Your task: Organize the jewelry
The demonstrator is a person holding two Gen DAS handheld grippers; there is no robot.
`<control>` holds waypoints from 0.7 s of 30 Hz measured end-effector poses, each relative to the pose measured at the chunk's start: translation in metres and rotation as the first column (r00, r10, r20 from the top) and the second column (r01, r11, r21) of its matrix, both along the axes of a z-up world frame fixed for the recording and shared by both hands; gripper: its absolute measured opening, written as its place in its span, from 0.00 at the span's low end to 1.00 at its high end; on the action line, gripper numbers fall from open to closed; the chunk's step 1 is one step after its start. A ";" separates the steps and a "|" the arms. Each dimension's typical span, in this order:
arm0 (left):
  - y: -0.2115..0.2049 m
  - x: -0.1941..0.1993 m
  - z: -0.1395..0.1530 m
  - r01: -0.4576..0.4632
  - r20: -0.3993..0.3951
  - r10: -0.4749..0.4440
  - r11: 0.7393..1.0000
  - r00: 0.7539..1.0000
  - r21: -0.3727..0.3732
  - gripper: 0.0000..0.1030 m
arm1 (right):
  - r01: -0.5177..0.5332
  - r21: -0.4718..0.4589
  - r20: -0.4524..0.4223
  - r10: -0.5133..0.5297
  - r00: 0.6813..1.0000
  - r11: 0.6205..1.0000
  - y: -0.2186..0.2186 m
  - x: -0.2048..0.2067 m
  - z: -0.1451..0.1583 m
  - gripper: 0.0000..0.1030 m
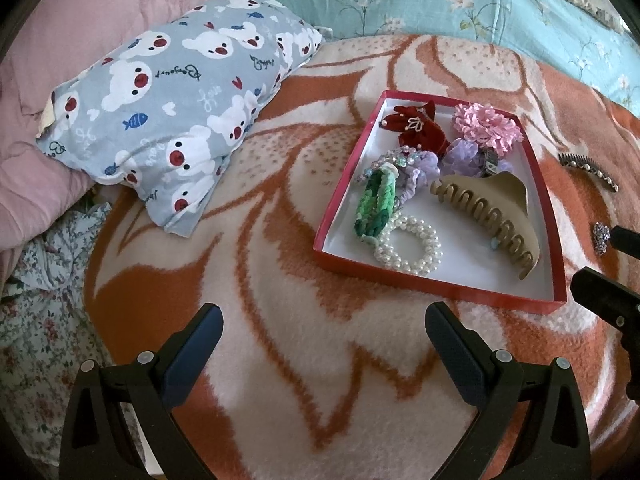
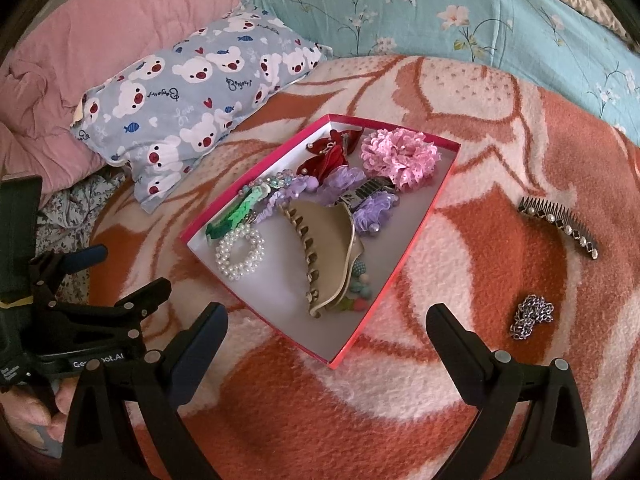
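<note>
**Bed blanket, jewelry box and loose pieces: stock as I see it**

Both tongs stand open and empty over the orange-and-cream blanket [image 2: 460, 248]. My left tongs [image 1: 324, 328] hover near the box's near edge; my right tongs [image 2: 326, 330] hover just off the box's near corner. In the right view the left tool shows at the left edge, with part of a hand [image 2: 38, 412] under it, cut off by the frame.

Item 1. Red box [image 2: 404, 276], white inside, lying flat on the blanket.

Item 2. Contents, crowded and overlapping:
- beige claw clip [image 2: 332, 240], the largest piece, lying toward the near side;
- white pearl bracelet [image 2: 240, 254], near the left wall;
- green woven band [image 1: 376, 204], touching the pearls, its far end under other pieces;
- red velvet bow [image 1: 416, 124], far corner;
- pink ruffled flower [image 2: 400, 156], far right corner;
- purple mesh scrunchies [image 2: 374, 208], partly buried; I cannot tell how many;
- a dark clip [image 2: 368, 190] among the purple, mostly hidden;
- small teal and pink beads [image 2: 358, 280] peeping from under the claw clip; what piece they belong to I cannot tell.

Item 3. Outside the box, on the blanket toward its right edge:
- dark comb [image 2: 560, 226] with a row of pale stones, well apart from the box;
- silver chain [image 2: 532, 316], bunched in a heap, nearer me than the comb. In the left view it is half hidden behind the right tool.

Item 4. Beyond the blanket: bear-print pillow [image 1: 168, 120], pink quilt [image 1: 80, 32], blue flowered bedding [image 2: 460, 20].
</note>
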State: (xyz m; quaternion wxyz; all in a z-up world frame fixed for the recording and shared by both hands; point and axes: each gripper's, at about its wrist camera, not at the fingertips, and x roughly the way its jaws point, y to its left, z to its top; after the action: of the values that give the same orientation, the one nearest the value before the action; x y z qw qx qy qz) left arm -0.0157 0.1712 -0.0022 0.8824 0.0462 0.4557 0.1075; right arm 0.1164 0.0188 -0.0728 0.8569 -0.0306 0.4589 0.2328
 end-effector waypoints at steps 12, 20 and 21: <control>0.001 0.001 0.000 0.000 -0.002 0.000 1.000 1.000 -0.005 0.99 | 0.003 0.000 0.002 -0.003 1.000 1.000 -0.001 -0.001 0.001 0.97; -0.001 0.001 0.002 0.010 0.006 -0.010 1.000 1.000 -0.006 0.99 | 0.005 0.000 0.001 -0.005 1.000 1.000 -0.002 0.000 0.002 0.97; -0.001 0.001 0.002 0.011 0.007 -0.011 1.000 1.000 -0.005 0.99 | 0.005 -0.001 0.001 -0.005 1.000 1.000 -0.002 0.000 0.002 0.97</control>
State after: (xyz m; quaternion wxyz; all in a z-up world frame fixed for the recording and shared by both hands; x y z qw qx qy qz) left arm -0.0150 0.1704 0.0001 0.8846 0.0459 0.4529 0.1017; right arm 0.1162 0.0167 -0.0704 0.8577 -0.0298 0.4586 0.2306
